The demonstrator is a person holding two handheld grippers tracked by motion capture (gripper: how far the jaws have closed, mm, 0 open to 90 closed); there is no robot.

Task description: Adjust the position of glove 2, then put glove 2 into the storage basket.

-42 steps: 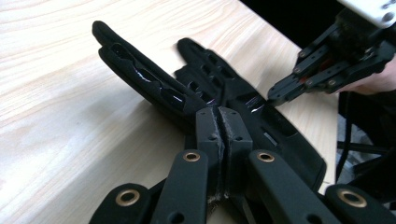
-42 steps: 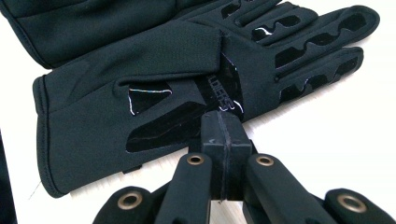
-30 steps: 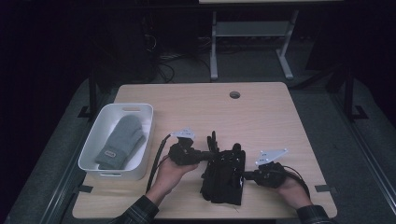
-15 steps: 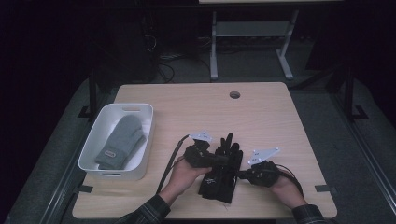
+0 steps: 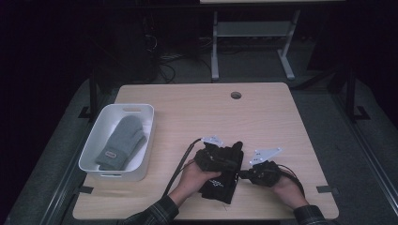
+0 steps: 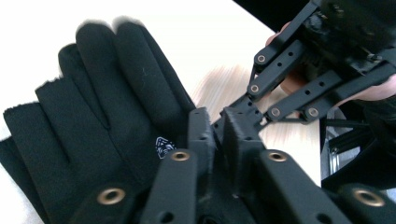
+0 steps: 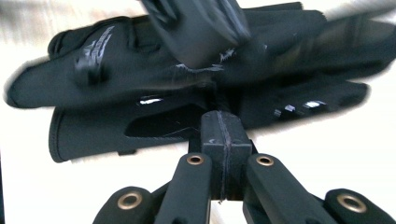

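**Left gripper now over the black gloves**

Moved across from the table's bare wood a second ago, my left gripper (image 5: 224, 157) now sits on top of the black gloves (image 5: 220, 183), its jaws just parted a crack with no cloth caught between the pads. The gloves lie stacked flat on the table (image 5: 197, 108) near its front edge, fingers pointing away from me. My right gripper (image 5: 245, 172) rests at their right edge, jaws pressed together pad to pad, touching the fabric but pinching none that I can see. Well apart at the left stands a white bin (image 5: 94, 150) holding one grey mitten (image 5: 122, 143).
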